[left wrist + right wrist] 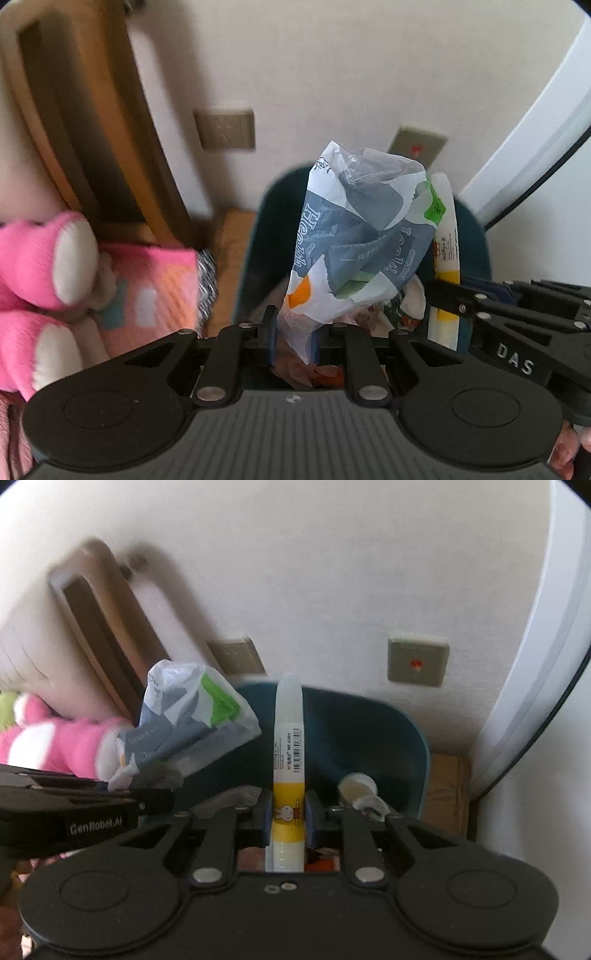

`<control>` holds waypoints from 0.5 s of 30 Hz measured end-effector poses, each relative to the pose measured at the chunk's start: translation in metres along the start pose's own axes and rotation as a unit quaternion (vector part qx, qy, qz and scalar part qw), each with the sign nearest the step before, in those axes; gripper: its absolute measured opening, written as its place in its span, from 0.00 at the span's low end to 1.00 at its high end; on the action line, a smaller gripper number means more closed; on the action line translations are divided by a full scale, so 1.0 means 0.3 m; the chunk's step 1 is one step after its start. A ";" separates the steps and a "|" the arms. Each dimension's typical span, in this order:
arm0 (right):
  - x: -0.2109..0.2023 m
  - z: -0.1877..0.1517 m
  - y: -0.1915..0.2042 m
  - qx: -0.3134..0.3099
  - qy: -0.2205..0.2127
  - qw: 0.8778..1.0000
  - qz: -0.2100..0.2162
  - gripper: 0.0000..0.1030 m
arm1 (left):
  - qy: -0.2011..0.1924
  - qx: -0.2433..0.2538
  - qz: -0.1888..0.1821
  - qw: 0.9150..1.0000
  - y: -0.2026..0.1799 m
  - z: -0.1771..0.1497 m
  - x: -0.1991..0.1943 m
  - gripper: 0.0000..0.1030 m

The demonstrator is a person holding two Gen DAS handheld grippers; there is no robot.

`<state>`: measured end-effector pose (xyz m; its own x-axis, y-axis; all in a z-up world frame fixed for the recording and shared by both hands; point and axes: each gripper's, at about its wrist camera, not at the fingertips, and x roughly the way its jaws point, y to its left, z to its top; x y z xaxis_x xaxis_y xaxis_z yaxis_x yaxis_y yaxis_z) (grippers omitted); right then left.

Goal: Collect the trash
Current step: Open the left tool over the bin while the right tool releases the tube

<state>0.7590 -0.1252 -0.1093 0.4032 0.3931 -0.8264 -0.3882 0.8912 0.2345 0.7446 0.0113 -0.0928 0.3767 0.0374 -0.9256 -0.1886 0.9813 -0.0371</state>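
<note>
- The left gripper (291, 339) was seen clamped on a crumpled plastic wrapper (354, 236), jaws nearly fully closed, with only the thin film pinched between the blue pads.
- The wrapper was held standing up from the jaws: blue-grey print, white patches, an orange spot and a green corner were visible. It was also seen in the right wrist view (184, 727).
- The right gripper (289, 819) was seen closed on a glue tube (289, 760), gripped at its yellow band with a rabbit picture; the white tip was pointed away from the camera.
- The same tube was visible in the left wrist view (445, 258), just beside the wrapper and to its right.
- Both items were held above a dark teal bin (369, 738), which was placed against the white wall (332, 572).
- Inside the bin, a white cup-like piece (358, 786) and other scraps were seen; the details could not be made out.
- A pink plush toy (40, 266) was seen to the left of the bin, beside a wooden frame (74, 110).
- Two wall plates (417, 661) were noted above the bin.
- Both views were partly blurred.
</note>
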 end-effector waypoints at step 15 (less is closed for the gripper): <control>0.188 -0.062 -0.007 -0.070 0.077 0.994 -0.028 0.17 | 0.107 0.037 0.040 0.993 -0.094 -0.021 0.324 0.16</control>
<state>0.7670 -0.1090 -0.1660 0.3006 0.2943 -0.9072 -0.4850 0.8662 0.1203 0.7809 -0.0137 -0.1841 0.1596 0.0828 -0.9837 -0.1396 0.9884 0.0605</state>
